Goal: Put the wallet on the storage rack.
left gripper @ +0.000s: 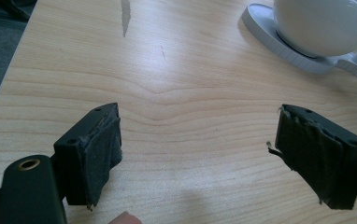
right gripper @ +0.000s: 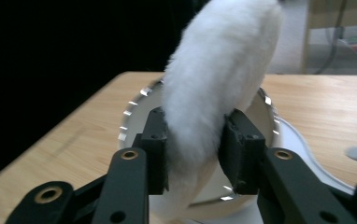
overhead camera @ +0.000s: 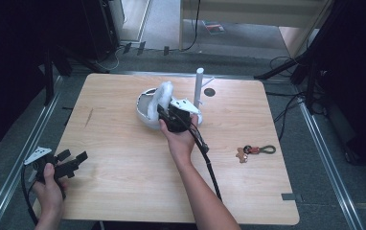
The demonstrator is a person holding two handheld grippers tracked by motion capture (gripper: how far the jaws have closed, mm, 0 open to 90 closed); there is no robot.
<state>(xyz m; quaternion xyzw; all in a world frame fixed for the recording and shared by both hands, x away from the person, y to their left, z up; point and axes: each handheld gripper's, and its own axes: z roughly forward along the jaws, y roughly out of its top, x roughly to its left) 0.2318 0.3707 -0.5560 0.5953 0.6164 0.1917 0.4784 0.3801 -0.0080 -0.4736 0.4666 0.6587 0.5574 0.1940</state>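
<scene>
Right gripper [right gripper: 193, 149] pinched the puff [right gripper: 214, 93] over the bowl [right gripper: 134, 109], not yet released; left gripper [left gripper: 197, 149] sat spread, idle.

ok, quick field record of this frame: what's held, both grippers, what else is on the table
held: white fluffy piece, between right gripper jaws, over the white bowl
right gripper: jaws pressed on the fluffy piece
left gripper: open, nothing between jaws, near the table's front left corner
bowl base: white stand with upright post
also on table: keyring to the right, apart from both grippers
</scene>
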